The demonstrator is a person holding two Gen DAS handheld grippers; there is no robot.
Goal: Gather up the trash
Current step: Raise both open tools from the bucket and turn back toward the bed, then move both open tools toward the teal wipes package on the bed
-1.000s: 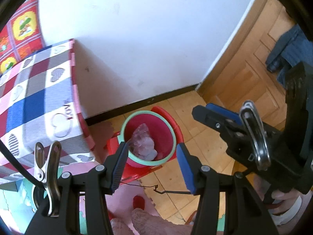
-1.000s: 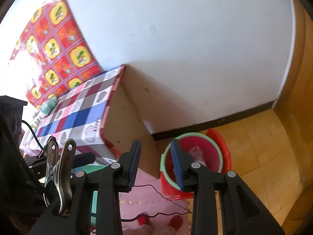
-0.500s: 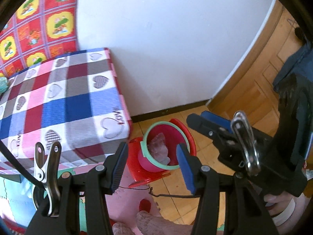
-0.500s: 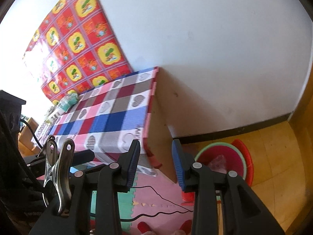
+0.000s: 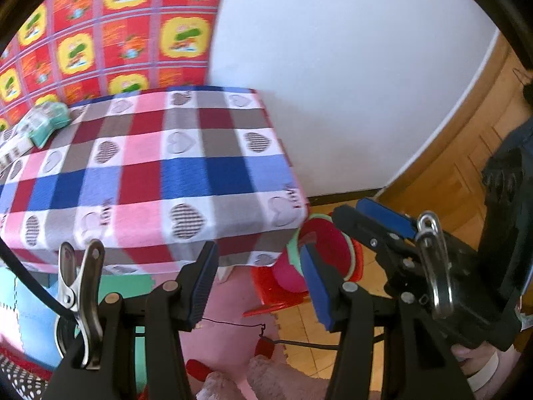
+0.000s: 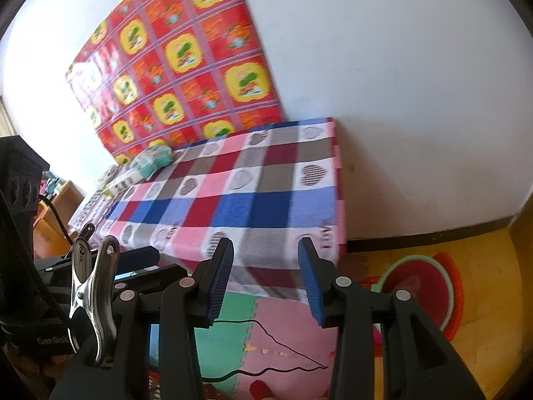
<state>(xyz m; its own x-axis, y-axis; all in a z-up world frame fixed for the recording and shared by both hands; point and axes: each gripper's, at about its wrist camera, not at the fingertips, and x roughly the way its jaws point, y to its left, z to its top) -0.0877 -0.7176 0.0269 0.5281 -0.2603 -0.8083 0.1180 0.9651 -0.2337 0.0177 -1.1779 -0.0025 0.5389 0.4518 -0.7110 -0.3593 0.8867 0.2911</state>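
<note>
The pink trash bin with a green rim stands on the floor by the table's right corner, partly hidden behind my left fingers; the right wrist view has the bin at the lower right. My left gripper hangs open in front of the checked tablecloth, nothing between its blue pads. My right gripper has its jaws opening, with nothing between them; it also shows in the left wrist view as the right gripper above the bin. Teal-and-white packets lie at the table's far left.
A red plastic piece sits under the bin. Foam floor mats carry a thin black cable. A wooden door is at the right. A red-and-yellow patterned sheet hangs on the white wall behind the table.
Both views have swung from the bin up to the table; the bin has slid to the lower right. The right gripper's jaws stand wider than before. The left jaws keep their gap.
</note>
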